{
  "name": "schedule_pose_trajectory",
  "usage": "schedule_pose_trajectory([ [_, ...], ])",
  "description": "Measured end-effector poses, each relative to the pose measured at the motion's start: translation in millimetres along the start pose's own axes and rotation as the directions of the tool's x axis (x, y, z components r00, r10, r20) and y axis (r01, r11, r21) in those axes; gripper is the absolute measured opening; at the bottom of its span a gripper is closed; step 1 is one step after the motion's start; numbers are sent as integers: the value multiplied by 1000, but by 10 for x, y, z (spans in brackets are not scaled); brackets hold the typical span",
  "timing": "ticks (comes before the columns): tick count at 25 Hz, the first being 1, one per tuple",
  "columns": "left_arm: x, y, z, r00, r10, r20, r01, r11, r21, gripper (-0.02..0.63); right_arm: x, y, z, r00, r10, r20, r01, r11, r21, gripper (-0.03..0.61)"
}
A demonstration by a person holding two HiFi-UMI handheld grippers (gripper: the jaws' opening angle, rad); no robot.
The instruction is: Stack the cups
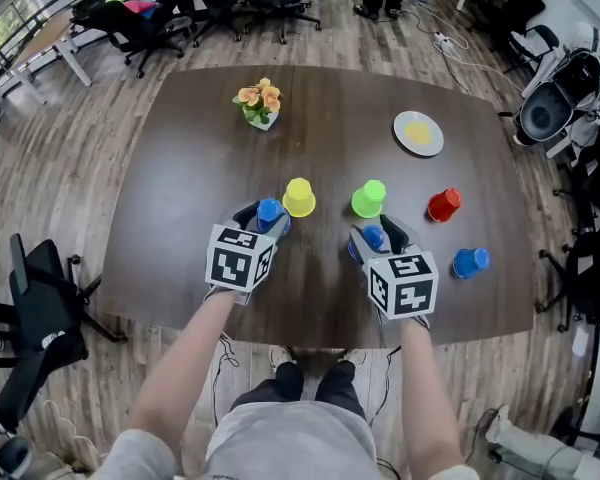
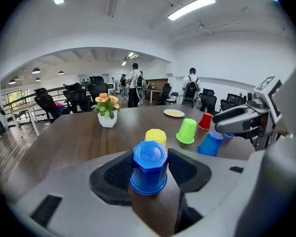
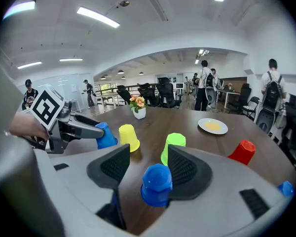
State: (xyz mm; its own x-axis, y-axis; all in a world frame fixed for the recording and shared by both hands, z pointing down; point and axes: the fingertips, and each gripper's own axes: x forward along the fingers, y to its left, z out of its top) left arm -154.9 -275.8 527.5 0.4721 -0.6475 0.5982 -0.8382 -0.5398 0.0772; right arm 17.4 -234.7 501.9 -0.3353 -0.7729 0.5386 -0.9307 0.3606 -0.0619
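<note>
Cups sit mouth-down on the desk point(image 1: 180, 178), whose left side is bare. The left gripper point(image 1: 267, 214) pinches the left blue cup point(image 2: 149, 167) near the front edge. The right gripper point(image 1: 375, 233) stands spread, the right blue cup point(image 3: 157, 184) touching only its right pad. The yellow cup point(image 1: 298, 197) and green cup point(image 1: 368, 199) stand just beyond, apart. The red cup point(image 1: 444, 204) sits further right, and the third blue cup point(image 1: 470, 261) is near the right edge

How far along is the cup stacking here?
Done: nothing; no cup is stacked. In hand: left gripper closed on the first blue cup; right gripper open around a second blue cup. Left: yellow cup, green cup, red cup and third blue cup stand separate.
</note>
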Motion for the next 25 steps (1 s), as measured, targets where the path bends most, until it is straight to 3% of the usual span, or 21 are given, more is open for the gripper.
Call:
schedule_pose_trajectory([
  [14,262,-1041,5,993,-118,-26,120,987,108,222,-399,-228,-196,999,-35,1,35,999,32,224],
  [25,418,-1305,-54,992,-119,-49,124,986,112,224,-489,-438,-228,1000,-25,3,25,999,35,224],
])
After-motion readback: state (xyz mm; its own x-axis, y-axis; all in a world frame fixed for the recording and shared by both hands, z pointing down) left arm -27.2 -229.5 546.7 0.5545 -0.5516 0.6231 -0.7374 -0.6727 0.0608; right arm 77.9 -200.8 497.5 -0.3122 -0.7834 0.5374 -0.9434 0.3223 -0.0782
